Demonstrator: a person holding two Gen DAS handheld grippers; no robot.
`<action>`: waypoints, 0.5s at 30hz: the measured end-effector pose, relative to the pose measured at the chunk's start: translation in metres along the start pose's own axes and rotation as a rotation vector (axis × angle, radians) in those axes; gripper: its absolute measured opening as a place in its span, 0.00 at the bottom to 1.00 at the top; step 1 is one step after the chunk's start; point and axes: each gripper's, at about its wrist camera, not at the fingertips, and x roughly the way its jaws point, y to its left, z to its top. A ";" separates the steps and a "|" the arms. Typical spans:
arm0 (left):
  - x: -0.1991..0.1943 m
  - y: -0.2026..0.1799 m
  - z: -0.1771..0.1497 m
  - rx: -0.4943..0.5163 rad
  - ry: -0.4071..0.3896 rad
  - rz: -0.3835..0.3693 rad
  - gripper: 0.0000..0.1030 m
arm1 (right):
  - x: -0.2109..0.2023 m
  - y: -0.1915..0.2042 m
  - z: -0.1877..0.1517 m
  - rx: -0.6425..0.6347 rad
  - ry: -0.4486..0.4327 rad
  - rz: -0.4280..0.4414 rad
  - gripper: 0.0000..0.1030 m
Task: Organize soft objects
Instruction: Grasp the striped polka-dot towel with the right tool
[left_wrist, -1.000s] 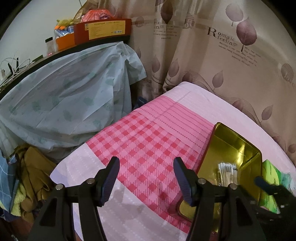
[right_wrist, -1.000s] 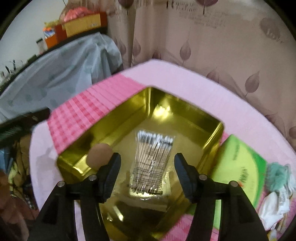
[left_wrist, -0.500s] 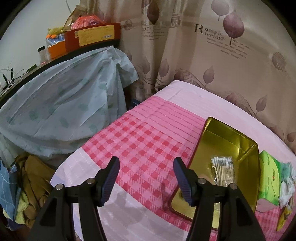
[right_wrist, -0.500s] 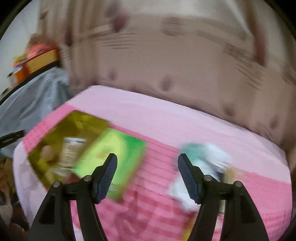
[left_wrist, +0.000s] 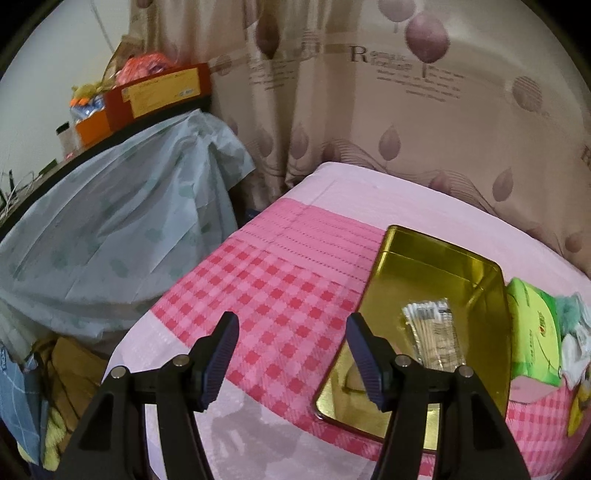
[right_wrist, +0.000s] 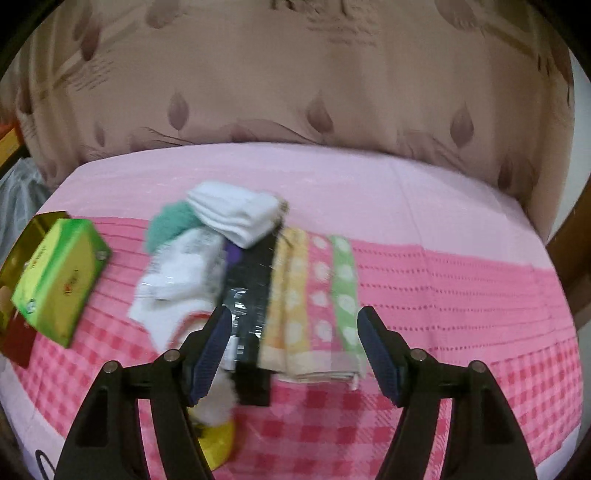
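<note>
Right wrist view looks down on a loose heap of soft things in the middle of the frame, and the right gripper (right_wrist: 293, 347) hangs just above its near edge with the jaws opening and nothing between the pads. That stance reads as a choice being made: the fingers straddle the near end of the striped dotted towel (right_wrist: 314, 306), folded flat and lying lower centre, so it looks the likeliest pick. Beside the towel on the left lies a dark shiny packet (right_wrist: 251, 291), partly over it, and this may drag along if the towel is lifted. Above that rest folded white socks (right_wrist: 236, 214), a teal fluffy cloth (right_wrist: 170, 223) and a white wrapped bundle (right_wrist: 177, 280); a yellow and white item (right_wrist: 218, 432) sits half hidden under the left finger, and what it is cannot be told. The green tissue pack (right_wrist: 59, 277) stands at the left edge, touching the gold tin (right_wrist: 18, 243).

Left wrist view shows the left gripper (left_wrist: 291, 354) held wide and empty over the pink checked bedspread (left_wrist: 273, 288), well apart from the heap, seemingly waiting. The gold tin (left_wrist: 436, 266) sits lower right with a packet of cotton swabs (left_wrist: 432, 332) inside, so it appears to be the collecting place. A draped pale sheet (left_wrist: 118, 236) fills the left.
</note>
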 end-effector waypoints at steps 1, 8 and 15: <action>-0.001 -0.003 -0.001 0.011 -0.005 -0.004 0.60 | 0.004 -0.004 -0.001 0.011 0.004 -0.002 0.66; -0.021 -0.029 -0.010 0.112 -0.040 -0.056 0.60 | 0.036 -0.025 0.001 0.059 0.035 -0.008 0.65; -0.040 -0.074 -0.027 0.201 -0.026 -0.162 0.60 | 0.053 -0.031 0.001 0.033 0.024 0.004 0.63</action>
